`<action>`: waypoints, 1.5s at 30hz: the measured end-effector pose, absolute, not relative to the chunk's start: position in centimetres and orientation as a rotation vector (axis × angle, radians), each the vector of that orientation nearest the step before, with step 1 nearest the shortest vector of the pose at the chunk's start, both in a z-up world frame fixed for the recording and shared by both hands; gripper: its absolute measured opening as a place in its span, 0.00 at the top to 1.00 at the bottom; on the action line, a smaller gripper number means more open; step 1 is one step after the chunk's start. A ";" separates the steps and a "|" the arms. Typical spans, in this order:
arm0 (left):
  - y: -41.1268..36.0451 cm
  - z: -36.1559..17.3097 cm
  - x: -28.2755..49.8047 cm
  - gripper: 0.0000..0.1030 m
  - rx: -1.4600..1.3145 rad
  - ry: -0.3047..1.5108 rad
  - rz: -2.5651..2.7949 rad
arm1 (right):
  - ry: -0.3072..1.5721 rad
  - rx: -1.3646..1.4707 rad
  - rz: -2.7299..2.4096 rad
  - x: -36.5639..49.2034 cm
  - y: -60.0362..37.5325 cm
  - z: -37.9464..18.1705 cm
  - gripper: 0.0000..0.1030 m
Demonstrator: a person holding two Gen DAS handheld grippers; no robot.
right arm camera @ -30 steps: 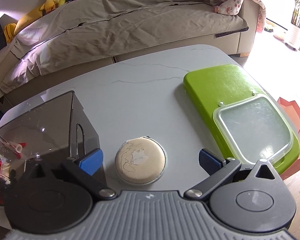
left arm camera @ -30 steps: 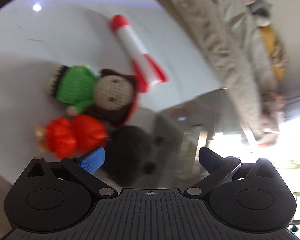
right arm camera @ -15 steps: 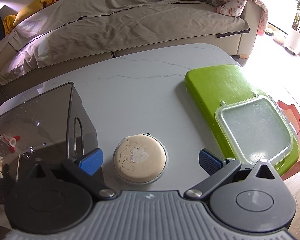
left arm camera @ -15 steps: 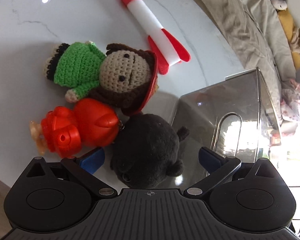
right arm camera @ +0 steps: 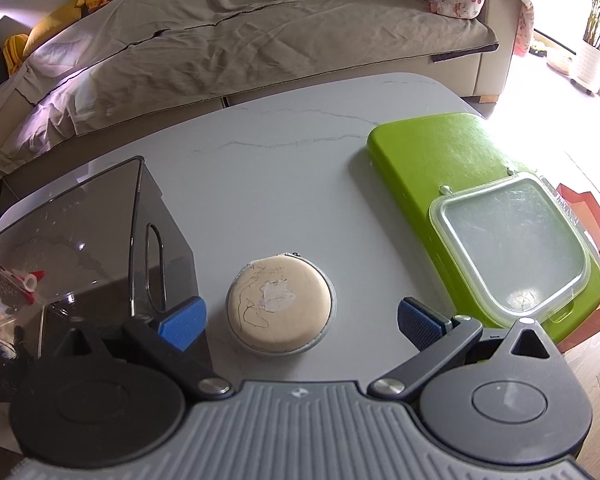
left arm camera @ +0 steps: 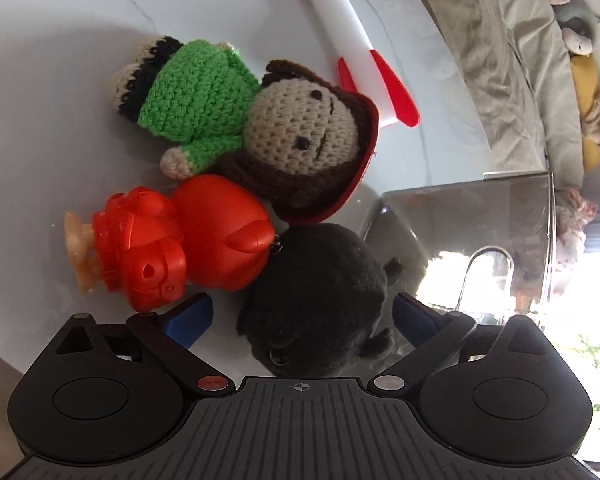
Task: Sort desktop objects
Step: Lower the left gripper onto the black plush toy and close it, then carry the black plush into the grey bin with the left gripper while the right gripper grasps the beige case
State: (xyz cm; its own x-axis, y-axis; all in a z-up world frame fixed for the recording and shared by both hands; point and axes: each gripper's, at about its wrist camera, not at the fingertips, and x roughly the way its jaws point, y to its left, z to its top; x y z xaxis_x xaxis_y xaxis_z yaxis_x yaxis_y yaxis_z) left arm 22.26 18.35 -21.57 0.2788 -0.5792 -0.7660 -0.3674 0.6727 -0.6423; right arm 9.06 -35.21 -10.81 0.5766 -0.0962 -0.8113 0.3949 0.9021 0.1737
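In the left wrist view a black plush toy [left arm camera: 320, 296] lies between the blue pads of my open left gripper [left arm camera: 302, 316], untouched by them. Beside it lie a red plastic figure [left arm camera: 180, 240], a crocheted doll [left arm camera: 252, 128] in a green top, and a red-and-white toy rocket [left arm camera: 348, 40]. A smoky transparent box [left arm camera: 480, 232] stands to the right of them. In the right wrist view my open right gripper [right arm camera: 300, 318] hovers around a round cream case [right arm camera: 281, 310] on the table. The same box [right arm camera: 84, 240] stands to its left.
A green board [right arm camera: 432, 160] with a clear plastic lid [right arm camera: 512, 244] on it lies on the table's right side. A sofa [right arm camera: 260, 32] under a beige cover runs behind the white table [right arm camera: 268, 184], with stuffed toys at its far left.
The left gripper has come down closer to the toys, and the black plush now sits between its fingers. The right gripper has edged slightly nearer the cream case.
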 end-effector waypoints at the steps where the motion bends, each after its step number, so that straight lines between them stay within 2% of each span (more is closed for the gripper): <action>1: 18.4 -21.4 22.3 0.25 -0.882 1.329 -0.172 | 0.915 0.357 -0.294 9.0 -35.2 -10.9 0.00; 12: 18.5 -18.8 22.4 0.35 -0.803 1.306 -0.183 | 0.871 0.390 -0.307 8.7 -36.4 -11.1 0.00; 15: 18.8 -16.6 22.0 0.36 -0.781 1.277 -0.195 | 0.869 0.409 -0.313 8.5 -37.0 -11.1 0.00; 23: 17.6 -5.3 20.4 0.36 -0.632 1.123 -0.301 | 0.860 0.411 -0.303 9.2 -38.4 -11.7 0.00; 28: 10.7 -0.3 22.1 0.35 -0.464 1.140 -0.391 | 0.857 0.456 -0.276 10.1 -39.9 -12.9 0.00; 34: 1.2 -4.1 26.0 0.35 -0.281 1.326 -0.361 | 0.875 0.837 -0.157 10.4 -42.8 -17.3 0.00; 38: -2.4 -8.3 27.2 0.35 -0.159 1.402 -0.282 | 0.882 0.887 -0.159 9.4 -43.6 -19.5 0.01; 45: -5.0 -12.9 27.6 0.33 -0.029 1.450 -0.180 | 0.862 1.010 -0.101 8.5 -45.7 -22.5 0.10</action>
State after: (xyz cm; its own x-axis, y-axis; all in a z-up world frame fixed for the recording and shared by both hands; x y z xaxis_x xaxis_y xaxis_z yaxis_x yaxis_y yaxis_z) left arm 27.57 -5.02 -12.91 0.1092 -0.1398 -0.9841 0.1049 0.9862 -0.1285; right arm 8.54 -45.65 -22.45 0.6755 0.3008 -0.6733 0.4488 0.5568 0.6990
